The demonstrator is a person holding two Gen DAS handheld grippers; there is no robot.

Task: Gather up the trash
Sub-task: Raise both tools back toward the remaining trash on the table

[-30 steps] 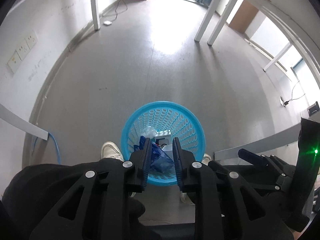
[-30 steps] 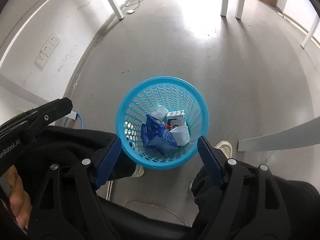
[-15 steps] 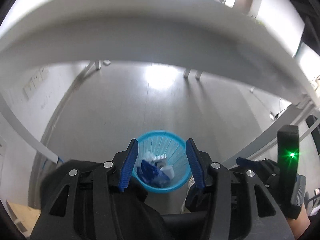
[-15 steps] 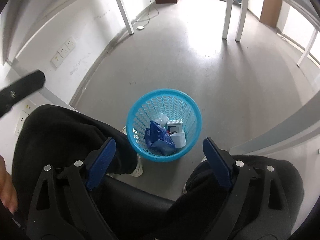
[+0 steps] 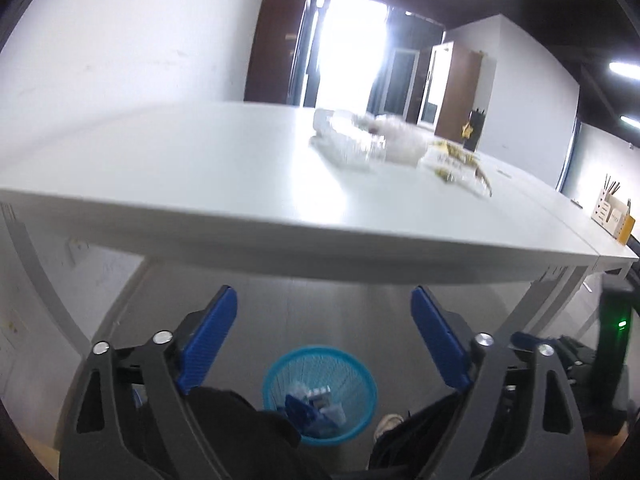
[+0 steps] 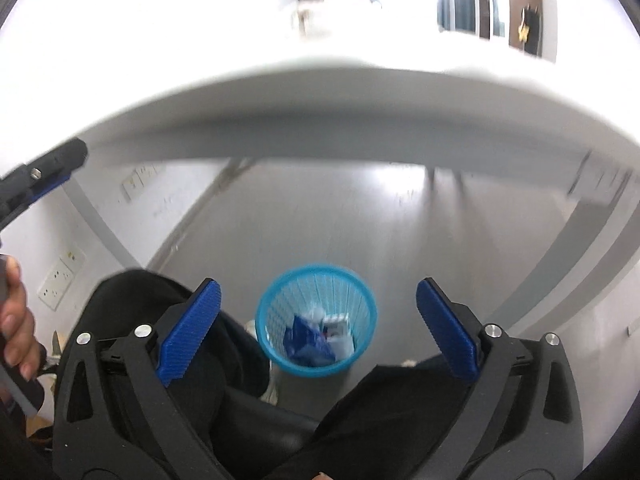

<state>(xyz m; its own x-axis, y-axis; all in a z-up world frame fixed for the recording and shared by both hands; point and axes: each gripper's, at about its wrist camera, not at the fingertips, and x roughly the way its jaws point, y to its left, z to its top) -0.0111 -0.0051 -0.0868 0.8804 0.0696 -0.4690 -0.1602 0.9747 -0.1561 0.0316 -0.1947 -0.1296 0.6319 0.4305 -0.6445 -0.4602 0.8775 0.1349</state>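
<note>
1. Your left claw (image 5: pixel 324 336) stands spread wide, its jaws having just been opening, and nothing sits between its blue pads (image 5: pixel 208 336).
2. Your right claw (image 6: pixel 318 328) is likewise spread wide after just opening, with nothing between its pads (image 6: pixel 190 332).
3. The blue basket (image 5: pixel 320 384) stands on the floor (image 5: pixel 320 312) under the desk (image 5: pixel 200 168), well below both claws. In each wrist view it appears in the gap between the two pads but far beyond them, touching neither.
4. Inside the basket (image 6: pixel 316 320) lie a dark blue wrapper (image 6: pixel 300 336), a small white box (image 6: pixel 336 322) and some pale crumpled material; finer detail is blurred.
5. The trash (image 5: pixel 360 140) not yet collected lies on the far part of the desk top, above and well ahead of your left claw: a clear crumpled plastic item, a white fluffy wad just beside it, and a yellowish wrapper (image 5: pixel 456 160) to the right of those. Motion blur prevents a closer identification.
6. In the right wrist view the desk edge (image 6: pixel 320 92) crosses the upper frame; the trash on top shows only as a pale blur near the upper edge.
7. Your legs in black trousers (image 6: pixel 400 400) flank the basket, with a white shoe (image 5: pixel 388 426) just beside it.
8. Your left hand (image 6: pixel 16 320) shows at the left border of the right wrist view, wrapped around its handle.
</note>
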